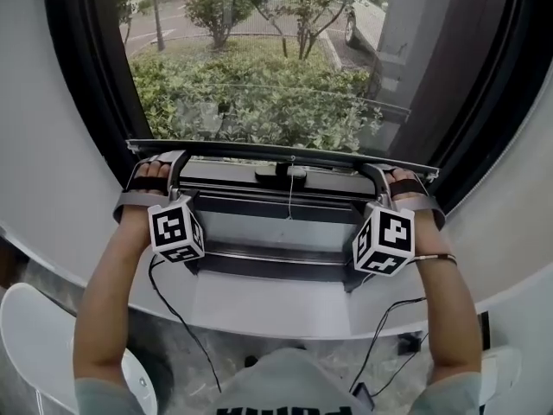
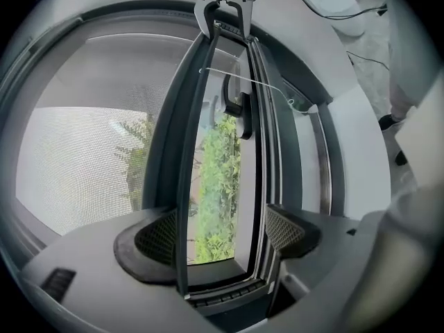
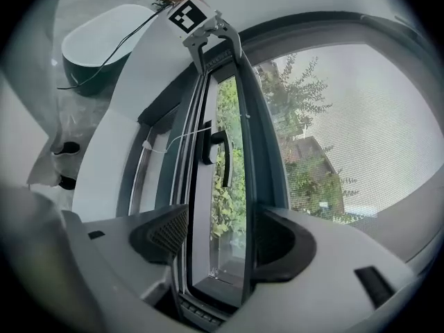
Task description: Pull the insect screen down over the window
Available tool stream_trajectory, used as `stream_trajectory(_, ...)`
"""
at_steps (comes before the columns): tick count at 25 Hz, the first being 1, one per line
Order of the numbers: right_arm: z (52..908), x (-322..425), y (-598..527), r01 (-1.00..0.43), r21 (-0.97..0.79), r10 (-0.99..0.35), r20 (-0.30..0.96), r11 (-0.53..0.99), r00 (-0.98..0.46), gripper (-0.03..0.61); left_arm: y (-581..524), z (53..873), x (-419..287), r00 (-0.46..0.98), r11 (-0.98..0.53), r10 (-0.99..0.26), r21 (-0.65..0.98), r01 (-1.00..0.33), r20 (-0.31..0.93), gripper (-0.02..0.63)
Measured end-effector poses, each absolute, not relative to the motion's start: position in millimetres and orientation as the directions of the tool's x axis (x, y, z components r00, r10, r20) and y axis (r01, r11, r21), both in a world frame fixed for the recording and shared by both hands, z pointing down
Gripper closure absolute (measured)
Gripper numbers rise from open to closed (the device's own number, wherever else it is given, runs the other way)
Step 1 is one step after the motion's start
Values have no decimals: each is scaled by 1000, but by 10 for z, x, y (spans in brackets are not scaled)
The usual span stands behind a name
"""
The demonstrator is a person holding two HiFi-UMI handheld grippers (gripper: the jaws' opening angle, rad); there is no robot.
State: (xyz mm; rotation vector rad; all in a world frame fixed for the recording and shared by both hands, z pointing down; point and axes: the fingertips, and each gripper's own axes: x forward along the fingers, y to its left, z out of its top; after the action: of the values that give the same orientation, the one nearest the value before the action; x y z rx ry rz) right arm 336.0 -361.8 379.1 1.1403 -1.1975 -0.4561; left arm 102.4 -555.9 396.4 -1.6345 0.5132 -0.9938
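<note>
The insect screen's dark bottom bar [image 1: 285,152] hangs low across the window, a little above the lower window frame [image 1: 285,206], with the grey mesh [image 1: 259,93] stretched above it. My left gripper [image 1: 168,169] is at the bar's left end and my right gripper [image 1: 386,180] at its right end. In the left gripper view the bar [image 2: 194,151] runs between the open jaws [image 2: 218,234], lying against the mesh-side pad [image 2: 159,238]; the other pad stands apart. The right gripper [image 3: 222,238] straddles the bar [image 3: 248,186] likewise, with its mesh-side pad [image 3: 277,245] against the bar.
A black window handle [image 1: 285,173] with a thin pull cord [image 1: 290,199] sits mid-frame just below the bar. The white sill [image 1: 285,305] curves in front of it. Cables [image 1: 181,318] trail to the floor. A white tub [image 3: 104,40] stands behind.
</note>
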Motion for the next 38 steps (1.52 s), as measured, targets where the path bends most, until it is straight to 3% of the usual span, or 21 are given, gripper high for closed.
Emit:
stream_trajectory(12, 4899, 3341, -3534, -326, 748, -655, 663, 578, 362, 285, -5478, 5086, 944, 492, -413, -719, -871, 266, 491, 212)
stream_trajectory(28, 5054, 3308, -3538, -337, 811, -718, 582, 478, 382, 285, -5486, 5219, 942, 494, -354, -765, -910, 214, 414, 212)
stream_trajectory(38, 5046, 3319, -3584, -337, 796, -715, 602, 503, 354, 285, -5479, 5213, 932, 491, -402, -745, -891, 211, 452, 213)
